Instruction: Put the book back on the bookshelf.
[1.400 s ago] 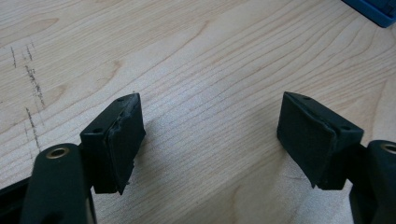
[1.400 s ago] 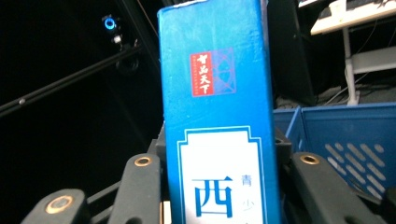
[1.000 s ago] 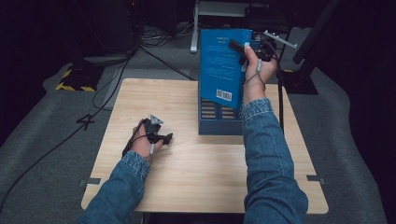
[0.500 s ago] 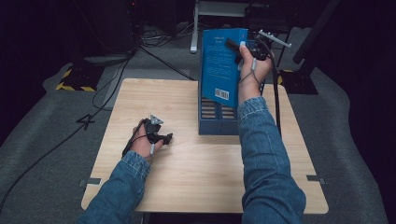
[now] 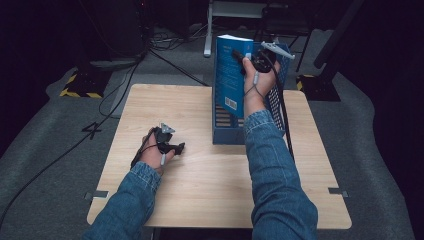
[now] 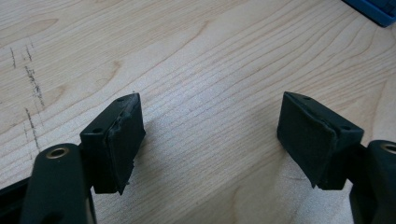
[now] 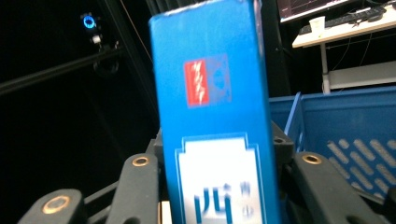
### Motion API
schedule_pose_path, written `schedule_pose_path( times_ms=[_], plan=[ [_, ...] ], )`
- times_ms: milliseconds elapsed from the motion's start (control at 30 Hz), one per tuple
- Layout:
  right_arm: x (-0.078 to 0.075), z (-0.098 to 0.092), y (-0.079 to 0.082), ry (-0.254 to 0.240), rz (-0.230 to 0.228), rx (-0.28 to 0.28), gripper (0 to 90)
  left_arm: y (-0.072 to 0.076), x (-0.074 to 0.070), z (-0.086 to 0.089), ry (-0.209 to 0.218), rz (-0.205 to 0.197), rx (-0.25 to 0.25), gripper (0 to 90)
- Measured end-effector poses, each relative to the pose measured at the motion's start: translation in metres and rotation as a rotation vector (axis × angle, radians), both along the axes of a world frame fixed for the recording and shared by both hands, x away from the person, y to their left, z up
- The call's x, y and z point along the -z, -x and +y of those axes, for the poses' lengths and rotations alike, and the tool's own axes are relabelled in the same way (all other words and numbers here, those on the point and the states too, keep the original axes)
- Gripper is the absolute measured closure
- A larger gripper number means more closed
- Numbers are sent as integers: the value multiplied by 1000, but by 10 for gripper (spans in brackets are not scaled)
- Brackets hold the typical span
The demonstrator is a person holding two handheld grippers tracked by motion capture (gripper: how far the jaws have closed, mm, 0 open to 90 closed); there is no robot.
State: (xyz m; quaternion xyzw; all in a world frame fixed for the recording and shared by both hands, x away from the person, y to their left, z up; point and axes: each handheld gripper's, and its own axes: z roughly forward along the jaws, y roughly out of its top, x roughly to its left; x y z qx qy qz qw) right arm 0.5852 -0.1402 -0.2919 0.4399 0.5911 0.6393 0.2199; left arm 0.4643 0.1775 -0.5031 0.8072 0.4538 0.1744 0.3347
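Note:
A blue book [image 5: 228, 75] stands upright in the blue slotted basket [image 5: 278, 95] at the table's far edge. My right gripper [image 5: 246, 56] holds the book near its top. In the right gripper view the blue spine [image 7: 210, 93] fills the gap between the jaws of the right gripper [image 7: 217, 156], with both pads against it. These jaws have just been opening a little, and the book is still between them. My left gripper [image 5: 176, 148] rests on the wooden table [image 5: 200, 200] at the left. Its jaws stand open over bare wood [image 6: 210, 140], with nothing between them.
The basket's wall [image 7: 345, 116] rises behind the book, and its corner [image 6: 373, 9] lies beyond the left gripper. Cables [image 5: 125, 85] run over the grey floor behind the table. A metal stand [image 5: 210, 30] is at the back.
My right hand has moved left and a little down with the book, which now stands more edge-on in the basket. The left hand has stayed in place.

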Motion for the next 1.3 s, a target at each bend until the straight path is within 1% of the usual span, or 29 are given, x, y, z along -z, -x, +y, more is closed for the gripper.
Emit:
schedule_pose_path(
  times_ms=[33, 100, 133, 167, 200, 300, 367, 400, 433, 533, 633, 700, 733, 867, 933, 1000, 1100, 1200, 1300],
  plan=[
    [2, 2, 1, 3, 10, 0, 585, 0, 0, 0, 0, 0, 0, 233],
    [7, 5, 1, 29, 33, 3, 580, 0, 0, 0, -1, -2, 1, 233],
    [10, 8, 1, 44, 27, 12, 584, 0, 0, 0, 0, 0, 0, 233],
    [12, 10, 2, 45, 25, 8, 586, 0, 0, 0, -1, 0, 1, 233],
    [13, 13, 2, 51, 32, 3, 585, 0, 0, 0, 0, 0, 1, 233],
    [15, 21, 2, 116, 41, 7, 585, 0, 0, 0, 0, -4, 0, 233],
    [20, 25, 1, 155, 48, 18, 584, 0, 0, 0, 0, -4, 0, 233],
    [24, 27, 0, 166, 51, 20, 583, 0, 0, 0, -2, -6, 0, 233],
    [27, 27, 0, 171, 53, 22, 583, 0, 0, 0, 0, -4, 0, 233],
    [34, 30, -1, 175, 84, 13, 586, 0, 0, 0, -5, -4, -1, 233],
    [45, 33, -3, 208, 105, 15, 588, 0, 0, 0, 2, -1, -2, 233],
    [49, 33, -3, 180, 96, 13, 589, 0, 0, 0, 1, -1, -1, 233],
    [50, 33, -2, 181, 94, 14, 590, 0, 0, 0, 1, -2, -1, 233],
    [50, 37, 1, 219, 77, 33, 591, 0, 0, 0, 1, -1, -1, 233],
    [53, 38, 5, 227, 71, 46, 591, 0, 0, 0, 2, 0, -1, 233],
    [58, 40, 10, 251, 65, 53, 592, 0, 0, 0, -3, -4, 1, 233],
    [63, 42, 14, 262, 32, 66, 593, 0, 0, 0, -1, -2, 0, 233],
    [63, 46, 14, 278, 21, 77, 594, 0, 0, 0, -1, -2, 0, 234],
    [62, 47, 7, 295, 18, 82, 593, 0, 0, 0, 0, -2, -1, 233]
  ],
)
